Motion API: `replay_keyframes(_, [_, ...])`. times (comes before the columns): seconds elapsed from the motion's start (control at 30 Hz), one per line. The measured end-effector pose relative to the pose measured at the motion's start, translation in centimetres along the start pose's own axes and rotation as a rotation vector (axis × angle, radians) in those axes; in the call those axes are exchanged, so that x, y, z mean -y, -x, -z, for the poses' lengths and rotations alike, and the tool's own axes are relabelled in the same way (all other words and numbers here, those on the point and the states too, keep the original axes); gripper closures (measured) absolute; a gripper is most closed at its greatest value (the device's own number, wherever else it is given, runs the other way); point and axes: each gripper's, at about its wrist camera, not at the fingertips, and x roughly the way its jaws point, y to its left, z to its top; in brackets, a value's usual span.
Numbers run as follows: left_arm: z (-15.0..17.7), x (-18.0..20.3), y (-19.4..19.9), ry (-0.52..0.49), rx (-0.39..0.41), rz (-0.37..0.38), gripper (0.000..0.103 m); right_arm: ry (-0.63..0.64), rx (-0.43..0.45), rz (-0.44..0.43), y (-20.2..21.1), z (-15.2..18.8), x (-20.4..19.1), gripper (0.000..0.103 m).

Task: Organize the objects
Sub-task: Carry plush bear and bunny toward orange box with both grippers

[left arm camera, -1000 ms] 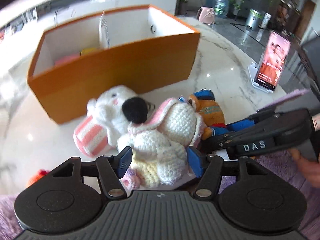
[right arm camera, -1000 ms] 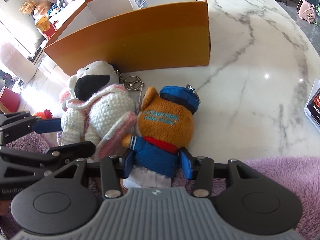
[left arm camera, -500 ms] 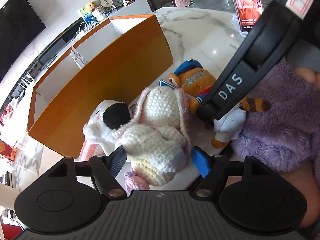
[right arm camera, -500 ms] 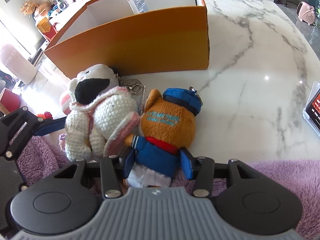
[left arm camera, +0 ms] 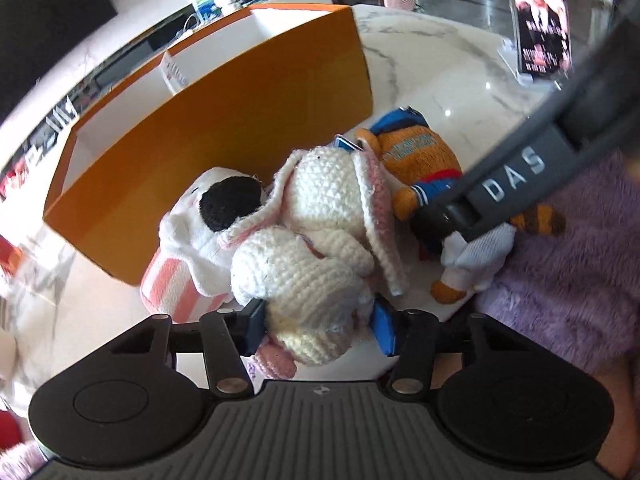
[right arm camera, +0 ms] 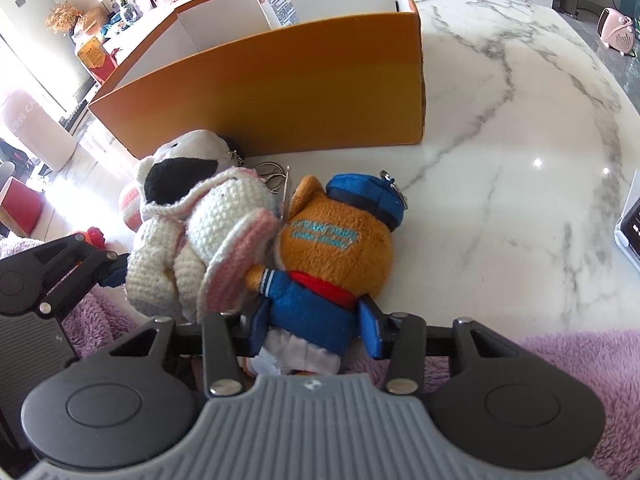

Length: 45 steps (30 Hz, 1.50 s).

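Observation:
My left gripper [left arm camera: 318, 326] is shut on the lower body of a cream crocheted bunny [left arm camera: 320, 232]; the bunny also shows in the right wrist view [right arm camera: 208, 232]. My right gripper [right arm camera: 316, 330] is shut on the blue jacket of an orange bear plush [right arm camera: 336, 240] with a blue cap, which also shows in the left wrist view [left arm camera: 416, 156]. A white dog plush [left arm camera: 216, 216] with a black patch lies behind the bunny, against the orange box [left arm camera: 224, 136]. The box is open-topped with white dividers [right arm camera: 280, 60].
A pink-and-white striped plush [left arm camera: 172, 284] lies under the dog. Metal key rings [right arm camera: 272, 172] lie by the box wall. A phone on a stand [left arm camera: 540, 28] is at the far right of the marble table [right arm camera: 520, 152]. Purple fleece sleeves [right arm camera: 560, 360] frame the near edge.
The left gripper has closed onto the bunny's body and swung its view. The right gripper stays shut on the bear, which has barely moved.

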Motion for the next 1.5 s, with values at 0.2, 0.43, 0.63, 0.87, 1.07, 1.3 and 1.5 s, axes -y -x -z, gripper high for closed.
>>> replay_keyframes(0.2, [-0.2,-3.0,2.2,0.250,0.001,0.179,0.046,-0.009,0.037,0.004,1.7,-0.2,-0.2,0.059])
replay_keyframes(0.43, [-1.8,-6.6,5.3,0.469,0.061,0.308,0.046,-0.012,0.130,0.001,5.2,-1.5,-0.9,0.059])
replay_keyframes(0.63, [-4.9,-10.1,7.6,0.554,0.167,0.329,0.046,-0.014,0.243,-0.034,8.4,-3.8,-1.5,0.059])
replay_keyframes(0.87, [-9.8,-13.3,7.5,0.578,0.263,0.304,0.046,-0.014,0.362,-0.079,9.9,-8.5,-2.0,0.059])
replay_keyframes(1.07, [-12.8,-15.1,4.0,0.620,0.249,0.332,0.046,-0.065,0.369,-0.120,8.3,-13.5,-0.2,0.059])
replay_keyframes(1.3, [-14.2,-16.3,-1.8,0.710,0.174,0.369,0.046,-0.124,0.292,-0.144,4.9,-18.3,2.8,0.059])
replay_keyframes(1.5, [-13.7,-16.3,-5.1,0.741,0.085,0.397,0.046,-0.033,0.258,-0.040,2.0,-18.4,2.3,0.059])
